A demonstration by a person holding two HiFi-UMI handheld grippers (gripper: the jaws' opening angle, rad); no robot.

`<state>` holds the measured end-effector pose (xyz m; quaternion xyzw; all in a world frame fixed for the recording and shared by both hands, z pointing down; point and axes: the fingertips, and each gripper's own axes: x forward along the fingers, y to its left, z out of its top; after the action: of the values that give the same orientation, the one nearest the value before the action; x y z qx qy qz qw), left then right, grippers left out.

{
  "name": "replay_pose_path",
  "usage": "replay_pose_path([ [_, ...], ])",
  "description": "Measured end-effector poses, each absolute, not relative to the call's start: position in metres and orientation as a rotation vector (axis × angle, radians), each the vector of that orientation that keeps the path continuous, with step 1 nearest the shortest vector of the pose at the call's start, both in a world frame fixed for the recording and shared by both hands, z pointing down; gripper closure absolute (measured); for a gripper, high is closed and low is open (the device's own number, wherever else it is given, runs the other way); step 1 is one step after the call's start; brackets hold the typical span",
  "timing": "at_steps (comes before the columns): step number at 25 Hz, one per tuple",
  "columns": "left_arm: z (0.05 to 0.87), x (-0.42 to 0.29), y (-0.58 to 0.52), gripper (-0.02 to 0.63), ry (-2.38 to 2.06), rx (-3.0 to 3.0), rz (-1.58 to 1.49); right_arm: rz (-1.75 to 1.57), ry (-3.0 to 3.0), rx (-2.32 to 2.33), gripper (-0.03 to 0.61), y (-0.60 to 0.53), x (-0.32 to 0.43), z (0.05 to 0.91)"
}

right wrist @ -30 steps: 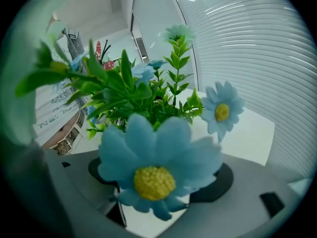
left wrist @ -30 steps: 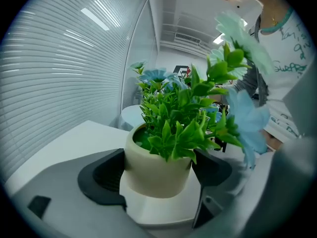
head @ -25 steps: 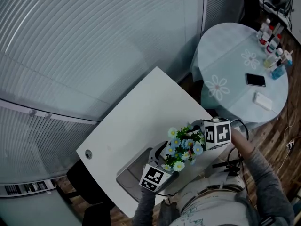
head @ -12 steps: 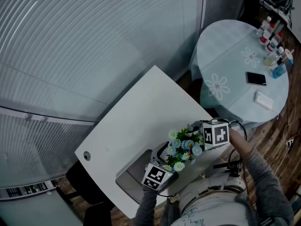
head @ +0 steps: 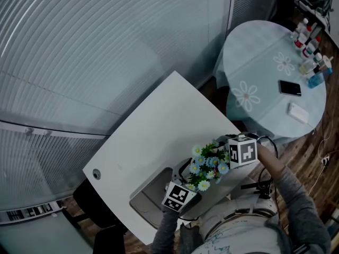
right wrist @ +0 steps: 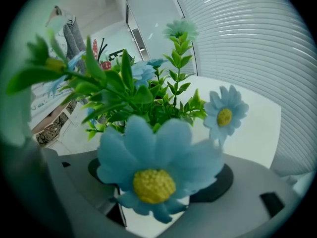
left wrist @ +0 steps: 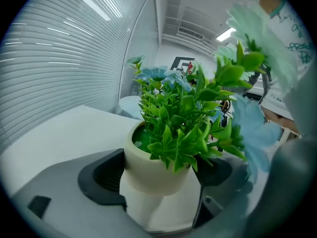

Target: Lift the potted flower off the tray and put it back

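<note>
Left gripper view is showing the risk: your left gripper (left wrist: 161, 182) is clamping the potted flower (left wrist: 148, 157) by its smooth, tapering pot, so easing off could be letting it slip or tilt. Your right gripper (right wrist: 158, 182) is seemingly clamping it too, though a bloom is blocking that view. You're holding it between both grippers, just right of the tray (head: 151, 192).

— Did the head view show the pot (left wrist: 148, 175)?
— No. The blooms (head: 207, 165) covered it, and the left gripper (head: 185, 188) hid the 3 o'clock end of the tray (head: 148, 197).
— And the right gripper view?
— One blurred blue flower (right wrist: 156, 170) filled 6 o'clock. Behind it, whether the jaws of the right gripper (right wrist: 158, 181) touched the pot couldn't be told.
— Anything else?
— Blurred petals (left wrist: 257, 128) at 3 o'clock in the left gripper view, and the bottles (head: 312, 62) at 2 o'clock in the head view were too small to identify.
</note>
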<state>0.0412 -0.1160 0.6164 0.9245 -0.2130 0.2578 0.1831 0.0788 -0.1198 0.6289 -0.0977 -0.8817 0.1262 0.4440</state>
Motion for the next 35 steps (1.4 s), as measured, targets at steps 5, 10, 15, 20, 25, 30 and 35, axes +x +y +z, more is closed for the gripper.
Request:
replay_pose_path([
  [5, 0.623, 0.042, -0.115, 0.181, -0.603, 2.613, 0.745, 0.298, -2.180, -0.234, 0.221, -0.119, 0.080, 0.635],
  [10, 0.629, 0.043, -0.113, 0.181, -0.598, 2.607, 0.740, 0.295, -2.168, -0.238, 0.221, -0.118, 0.081, 0.639],
  [15, 0.632, 0.043, -0.113, 0.181, -0.597, 2.611, 0.746, 0.286, -2.158, -0.239, 0.221, -0.118, 0.081, 0.643],
  [20, 0.634, 0.044, -0.111, 0.181, -0.593, 2.623, 0.775, 0.273, -2.141, -0.242, 0.221, -0.115, 0.081, 0.647],
  [25, 0.637, 0.045, -0.111, 0.181, -0.595, 2.613, 0.808, 0.261, -2.128, -0.243, 0.221, -0.116, 0.083, 0.650],
  [30, 0.638, 0.045, -0.112, 0.181, -0.590, 2.591, 0.842, 0.248, -2.127, -0.250, 0.221, -0.118, 0.082, 0.648],
  [35, 0.639, 0.044, -0.110, 0.181, -0.593, 2.567, 0.878, 0.236, -2.136, -0.255, 0.221, -0.117, 0.082, 0.647],
])
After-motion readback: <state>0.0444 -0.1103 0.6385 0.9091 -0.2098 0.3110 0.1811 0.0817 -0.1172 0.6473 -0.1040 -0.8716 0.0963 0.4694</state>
